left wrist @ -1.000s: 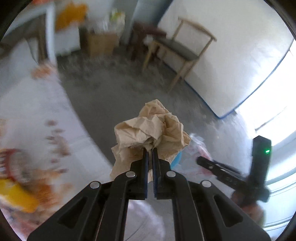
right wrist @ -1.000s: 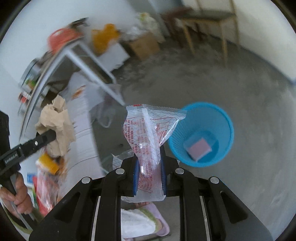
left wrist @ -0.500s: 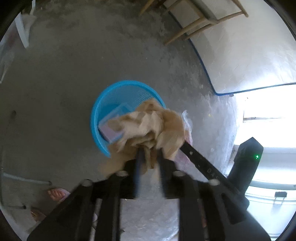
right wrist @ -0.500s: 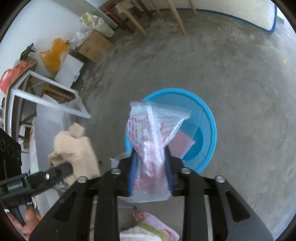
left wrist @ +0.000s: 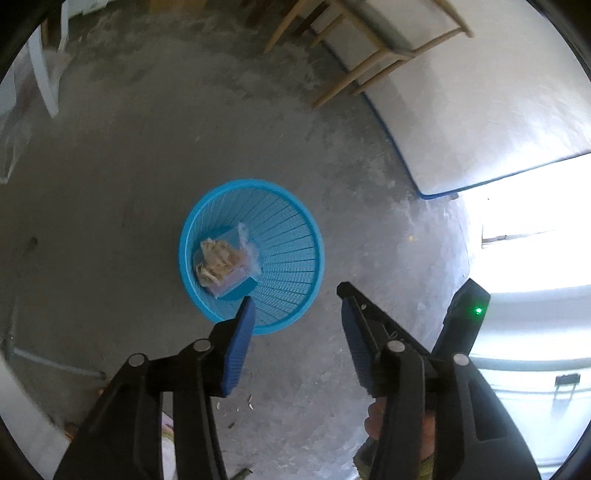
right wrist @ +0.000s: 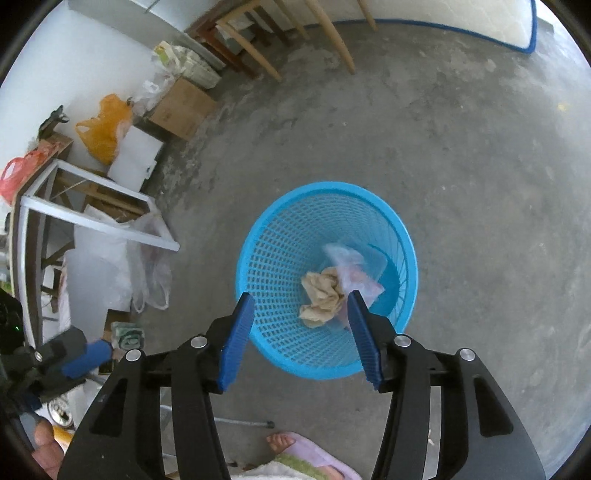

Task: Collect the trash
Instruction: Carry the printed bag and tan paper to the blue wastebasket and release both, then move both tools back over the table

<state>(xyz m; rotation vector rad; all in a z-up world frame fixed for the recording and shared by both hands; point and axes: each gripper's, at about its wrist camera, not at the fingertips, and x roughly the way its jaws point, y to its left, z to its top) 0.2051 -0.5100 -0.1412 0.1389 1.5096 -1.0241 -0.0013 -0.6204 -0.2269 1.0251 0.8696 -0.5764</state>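
Where the grey concrete floor (right wrist: 461,140) fills most of both views, only the right wrist view takes in the clutter along its left edge: a white-framed table (right wrist: 92,218), a cardboard box (right wrist: 181,107) in the upper left, an orange plastic bag (right wrist: 103,129) beside it and clear plastic bags (right wrist: 151,266) slumped at the table's foot. The left wrist view alone shows a white board with a blue edge (left wrist: 461,110) at upper right, bright glare down the right side, and the seat of a wooden chair (left wrist: 373,33) at top centre.

A blue mesh basket (right wrist: 280,258) stands on the floor at the centre of each frame. Inside it, at the bottom, lie a crumpled brown paper (right wrist: 323,291) and, touching it on the right, a clear plastic wrapper (right wrist: 351,269).

Above the basket, the right gripper (right wrist: 301,325) has its jaws opening, blue pads well apart and nothing between them. The left gripper (left wrist: 295,325) is likewise opening and holds nothing; in its view the basket sits just above the left pad. In the right wrist view a bare foot on a slipper (right wrist: 291,443) shows at the bottom edge, and a hand (right wrist: 48,450) at lower left.
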